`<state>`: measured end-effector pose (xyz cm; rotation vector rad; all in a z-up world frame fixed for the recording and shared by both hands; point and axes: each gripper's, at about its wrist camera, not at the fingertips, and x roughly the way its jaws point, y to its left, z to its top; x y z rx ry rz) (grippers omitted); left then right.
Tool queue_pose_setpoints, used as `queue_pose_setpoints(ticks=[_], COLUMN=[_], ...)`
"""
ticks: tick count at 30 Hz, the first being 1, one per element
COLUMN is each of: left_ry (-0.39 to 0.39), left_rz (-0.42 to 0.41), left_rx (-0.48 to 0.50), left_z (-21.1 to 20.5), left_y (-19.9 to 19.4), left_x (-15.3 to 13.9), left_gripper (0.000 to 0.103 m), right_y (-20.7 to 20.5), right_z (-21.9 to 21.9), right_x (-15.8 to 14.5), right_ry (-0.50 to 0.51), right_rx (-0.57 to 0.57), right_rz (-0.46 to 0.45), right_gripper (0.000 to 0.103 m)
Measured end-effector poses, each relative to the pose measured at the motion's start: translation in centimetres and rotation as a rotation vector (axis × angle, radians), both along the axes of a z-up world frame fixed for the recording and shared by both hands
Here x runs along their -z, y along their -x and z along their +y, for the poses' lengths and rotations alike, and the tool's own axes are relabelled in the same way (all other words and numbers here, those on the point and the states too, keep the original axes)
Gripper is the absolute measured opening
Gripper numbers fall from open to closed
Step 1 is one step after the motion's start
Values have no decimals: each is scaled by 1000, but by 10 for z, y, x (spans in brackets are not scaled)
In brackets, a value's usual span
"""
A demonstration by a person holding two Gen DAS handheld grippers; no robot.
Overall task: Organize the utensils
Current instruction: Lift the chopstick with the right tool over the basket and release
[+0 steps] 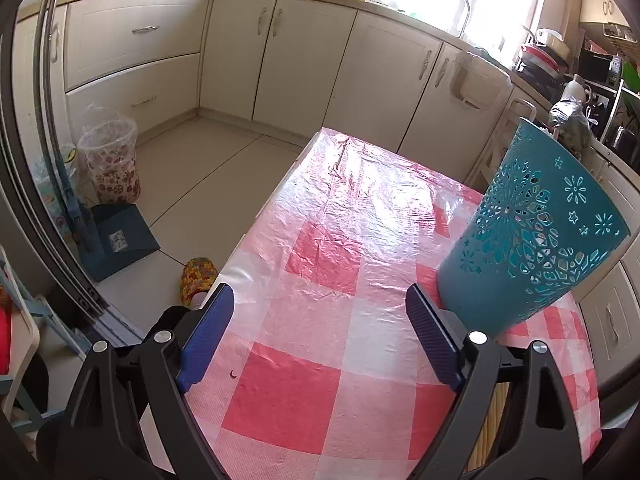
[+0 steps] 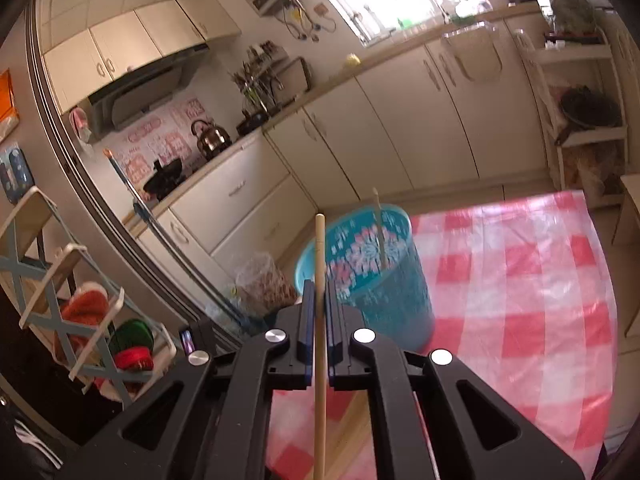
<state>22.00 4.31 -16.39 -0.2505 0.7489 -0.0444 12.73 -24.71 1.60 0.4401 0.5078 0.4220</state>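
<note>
Your right gripper (image 2: pixel 318 300) has its two blue pads pressed together on one wooden chopstick (image 2: pixel 320 248), which runs straight up between them and out past the tips toward the far side of the kitchen. Beyond that, one teal perforated utensil holder (image 2: pixel 384 304) stands upright on the red-and-white checked tablecloth (image 2: pixel 520 280), close to the table's left edge, and one pale chopstick (image 2: pixel 380 232) already stands in it, leaning against the far rim. The right view is blurred, so the pale strips lying under the gripper body may be more chopsticks, but you cannot count them. Your left gripper (image 1: pixel 320 332) has its jaws spread wide with nothing between them, only bare cloth below. In that left view the same teal holder (image 1: pixel 532 232) stands just right of the right pad; whether the two touch is unclear. On the floor to the left sit one flowered plastic bin (image 1: pixel 110 160) and one dark dustpan (image 1: pixel 120 240).
</note>
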Motion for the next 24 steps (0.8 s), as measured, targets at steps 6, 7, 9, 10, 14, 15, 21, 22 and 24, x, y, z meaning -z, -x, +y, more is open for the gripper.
queue_pose_setpoints(ticks=[6, 7, 9, 10, 14, 15, 21, 22, 24], left_ry=[-11, -11, -11, -12, -13, -11, -3, -1, 0], left_rz=[-7, -8, -10, -10, -13, -12, -1, 1, 3], left_rx=[7, 9, 13, 15, 22, 22, 16, 11, 8], left_z=[-2, -2, -2, -3, -4, -4, -2, -1, 0], left_y=[1, 1, 1, 1, 2, 2, 0, 0, 0], left_x=[0, 0, 0, -1, -1, -1, 0, 0, 1], left_gripper=[84, 84, 84, 84, 84, 84, 84, 84, 84], right_y=[-67, -76, -91, -94, -101, -100, -79, -70, -48], right_z=[17, 18, 20, 21, 16, 15, 14, 15, 17], right_x=[-19, -15, -4, 1, 21, 25, 23, 16, 0], right_ry=[51, 59, 85, 100, 135, 145, 185, 193, 196], right_rx=[206, 247, 308, 329, 331, 328, 281, 278, 280], right_rz=[-121, -121, -126, -124, -76, -72, -57, -77, -122], right_gripper=[6, 6, 6, 6, 6, 6, 19, 19, 20])
